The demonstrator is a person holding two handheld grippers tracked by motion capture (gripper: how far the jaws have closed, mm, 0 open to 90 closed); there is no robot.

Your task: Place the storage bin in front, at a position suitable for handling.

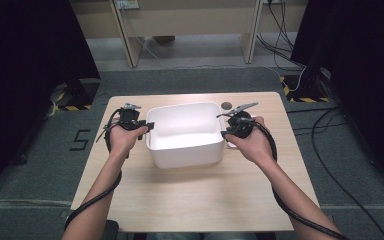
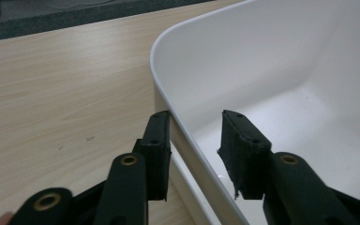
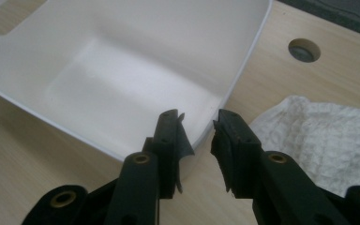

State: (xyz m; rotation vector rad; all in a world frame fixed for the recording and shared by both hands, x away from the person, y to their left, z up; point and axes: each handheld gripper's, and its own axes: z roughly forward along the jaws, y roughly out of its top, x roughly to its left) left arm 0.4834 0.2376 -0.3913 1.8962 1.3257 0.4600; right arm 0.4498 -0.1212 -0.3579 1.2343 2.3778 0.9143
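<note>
A white plastic tub (image 1: 185, 150) stands empty in the middle of the wooden table (image 1: 205, 200). My left gripper (image 1: 149, 125) is at the tub's left rim. In the left gripper view its jaws (image 2: 197, 140) straddle the tub's wall (image 2: 262, 56): the outer pad lies against the outside and the inner pad stands off inside. My right gripper (image 1: 224, 134) is at the tub's right side. In the right gripper view its jaws (image 3: 197, 140) stand apart around the tub's (image 3: 122, 70) rim near a corner, with gaps on both sides.
A white waffle-weave cloth (image 3: 318, 136) lies on the table just right of the tub, under my right hand. A round cable hole (image 1: 226, 105) sits in the table behind it. Beyond the far edge are grey floor, desk legs and cables.
</note>
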